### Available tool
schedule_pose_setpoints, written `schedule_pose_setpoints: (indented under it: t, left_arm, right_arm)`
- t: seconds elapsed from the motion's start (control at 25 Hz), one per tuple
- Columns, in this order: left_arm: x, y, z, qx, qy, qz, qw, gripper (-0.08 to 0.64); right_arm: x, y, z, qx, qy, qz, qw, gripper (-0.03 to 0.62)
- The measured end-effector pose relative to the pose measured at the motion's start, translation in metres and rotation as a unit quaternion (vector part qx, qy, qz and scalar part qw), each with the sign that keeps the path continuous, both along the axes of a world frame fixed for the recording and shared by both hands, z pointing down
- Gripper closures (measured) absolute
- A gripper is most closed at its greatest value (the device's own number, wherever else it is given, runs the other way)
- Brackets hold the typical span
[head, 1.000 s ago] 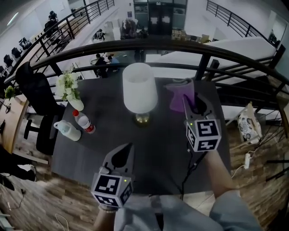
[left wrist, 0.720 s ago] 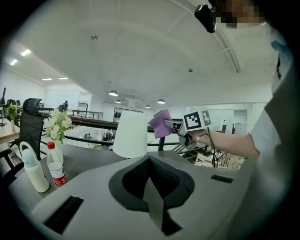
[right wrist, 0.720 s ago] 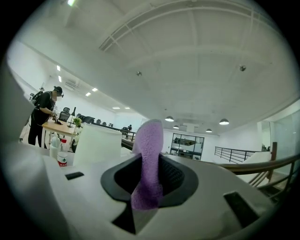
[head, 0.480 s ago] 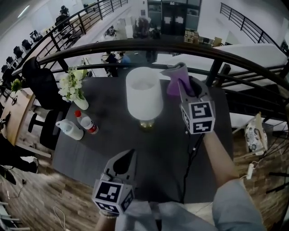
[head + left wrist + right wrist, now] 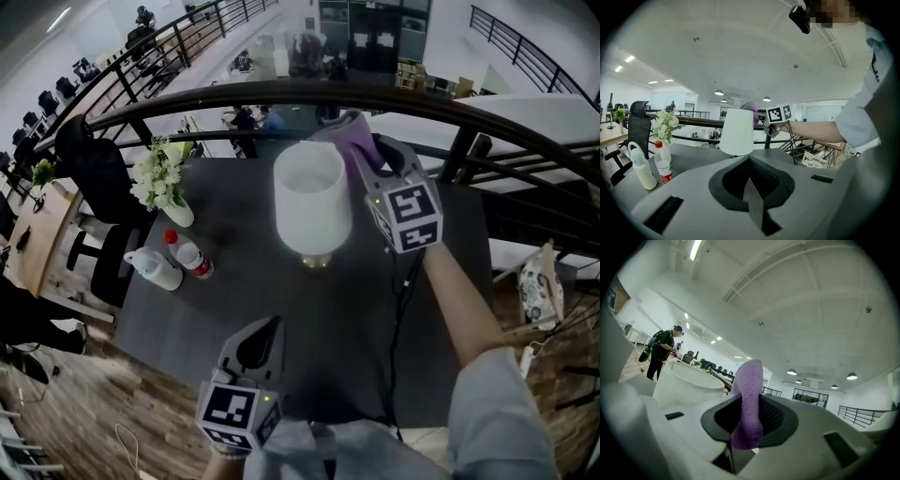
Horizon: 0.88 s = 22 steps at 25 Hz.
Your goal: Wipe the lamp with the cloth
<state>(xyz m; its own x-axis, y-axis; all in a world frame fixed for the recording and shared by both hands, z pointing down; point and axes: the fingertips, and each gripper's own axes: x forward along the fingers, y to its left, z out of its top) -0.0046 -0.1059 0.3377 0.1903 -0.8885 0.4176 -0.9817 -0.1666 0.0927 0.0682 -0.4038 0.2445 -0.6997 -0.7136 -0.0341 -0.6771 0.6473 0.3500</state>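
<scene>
A lamp with a white shade (image 5: 310,195) and a brass base (image 5: 317,264) stands on the dark table (image 5: 216,309). My right gripper (image 5: 368,156) is shut on a purple cloth (image 5: 349,138) and holds it just above the right side of the shade's top rim. The cloth (image 5: 747,399) is pinched between the jaws, with the shade's rim (image 5: 689,376) to the left. My left gripper (image 5: 262,339) hangs low over the table's near edge, shut and empty. The lamp shade (image 5: 736,132) is ahead of it, with the right gripper (image 5: 776,117) beside it.
At the table's left stand a vase of white flowers (image 5: 161,180), a red-capped bottle (image 5: 189,254) and a white bottle (image 5: 155,269). A dark railing (image 5: 281,94) runs behind the table. A black office chair (image 5: 89,169) is at the left. A cable (image 5: 398,309) trails from the right gripper.
My right gripper has risen and moved left with the cloth, from beside the lamp to the top of its shade. The left gripper has hardly moved.
</scene>
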Motion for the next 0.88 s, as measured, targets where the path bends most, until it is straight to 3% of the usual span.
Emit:
schedule_pose_setpoints:
  t: [0.2,0.4,0.76,0.88]
  left_arm:
    - [-0.008,-0.005,0.005,0.020,0.006,0.003,0.9998,0.551]
    - [-0.018,-0.007,0.010,0.009,0.007,0.006,0.9999,0.551]
    - [-0.024,-0.012,0.013,-0.001,0.013,0.037,0.9992,0.551]
    - [-0.024,-0.016,0.010,0.015,0.023,0.048,0.9985,0.551]
  right_arm:
    - [-0.007,-0.005,0.003,-0.016,-0.011,-0.020,1.000,0.497]
    - [-0.005,-0.003,0.023,-0.038,-0.008,-0.012,0.999,0.497]
    - [0.010,0.016,0.068,-0.090,-0.016,0.031,0.995,0.497]
    - [0.018,0.024,0.078,-0.106,-0.026,0.049,0.993,0.497]
